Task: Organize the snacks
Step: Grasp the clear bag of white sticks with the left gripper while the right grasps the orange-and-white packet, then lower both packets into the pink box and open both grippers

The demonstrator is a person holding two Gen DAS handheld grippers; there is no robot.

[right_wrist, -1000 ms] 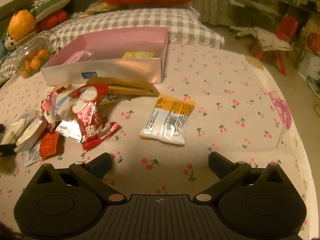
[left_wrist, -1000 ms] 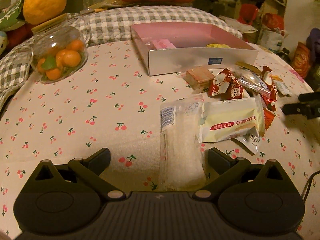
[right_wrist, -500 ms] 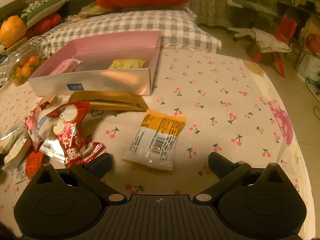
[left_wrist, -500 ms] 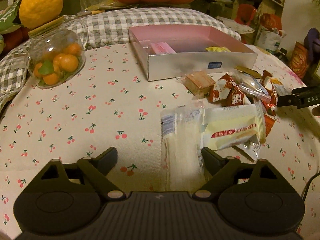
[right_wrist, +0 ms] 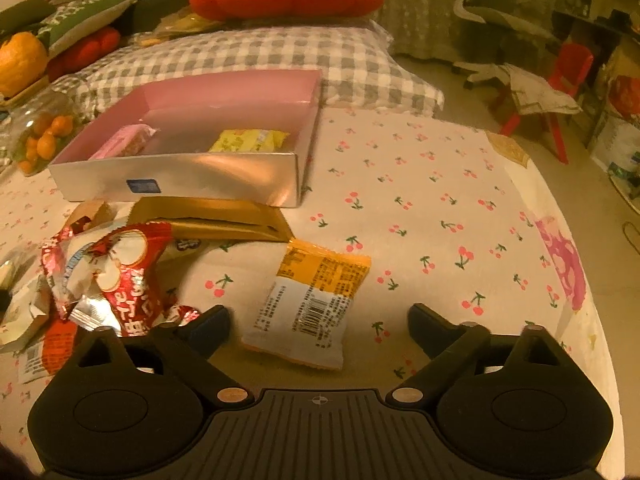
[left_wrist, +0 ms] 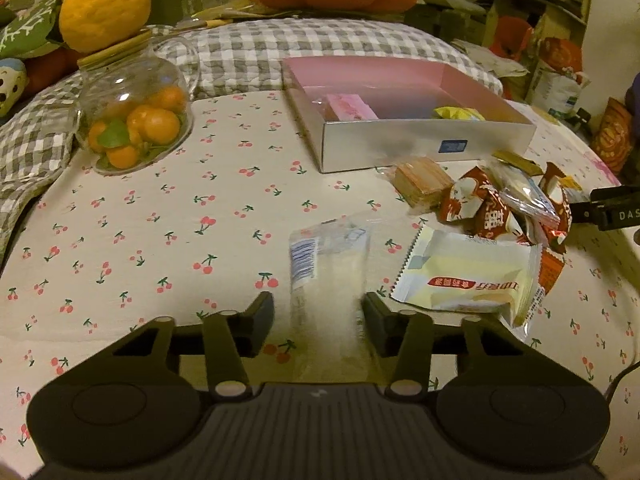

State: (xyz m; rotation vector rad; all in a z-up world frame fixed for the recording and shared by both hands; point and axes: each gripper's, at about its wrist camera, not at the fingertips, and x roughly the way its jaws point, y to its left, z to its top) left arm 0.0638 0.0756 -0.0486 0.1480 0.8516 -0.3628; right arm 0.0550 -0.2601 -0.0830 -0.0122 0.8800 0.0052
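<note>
Left claw point(left_wrist: 318, 310): fingers apart around the clear packet point(left_wrist: 330, 280) on the tabletop point(left_wrist: 160, 240); your grip may slip off its slick film. Right claw point(right_wrist: 318, 322): wide apart, orange packet point(right_wrist: 312, 304) off-centre between them; you may catch the red wrappers point(right_wrist: 120, 280). Box point(right_wrist: 180, 180) lies beyond.

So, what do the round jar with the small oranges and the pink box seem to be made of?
The jar looks like clear glass: the oranges show through its glossy, reflecting wall. Its lid looks like light wood or bamboo, though I cannot be sure. The pink box seems to be cardboard, matte pink inside and shiny silver outside.
</note>
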